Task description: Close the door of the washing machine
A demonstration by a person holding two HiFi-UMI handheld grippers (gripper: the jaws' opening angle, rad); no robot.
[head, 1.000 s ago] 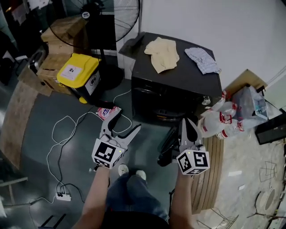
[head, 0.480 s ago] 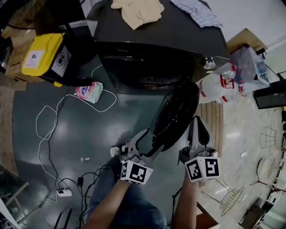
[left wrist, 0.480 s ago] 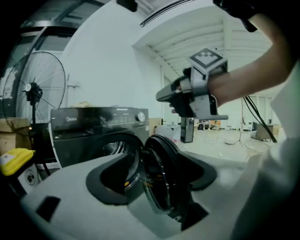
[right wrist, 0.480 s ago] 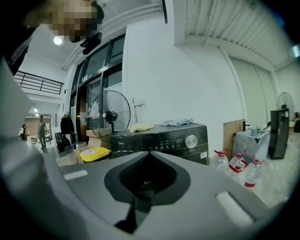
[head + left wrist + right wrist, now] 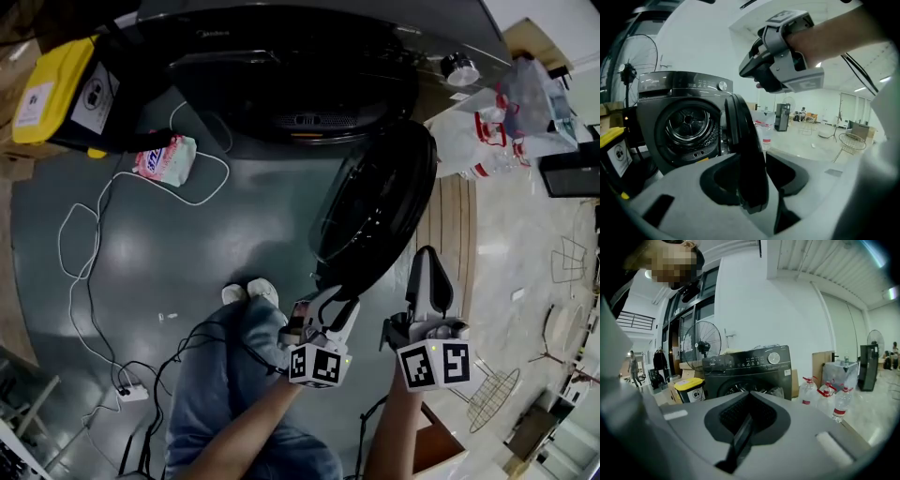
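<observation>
Head view: washer (image 5: 300, 56) at 12 o'clock, its door (image 5: 375, 211) swung wide open toward 5 o'clock, drum (image 5: 689, 124) exposed. I judge the task barely begun, since the whole closing swing is left. My left tool (image 5: 328, 305) has its jaws apart, straddling the door's free edge, though I cannot tell whether they touch it. My right tool (image 5: 427, 255), at 3 o'clock of the left, is pressed together and empty. Against half a second ago, the left tool has reached the edge, and the door has not swung.
</observation>
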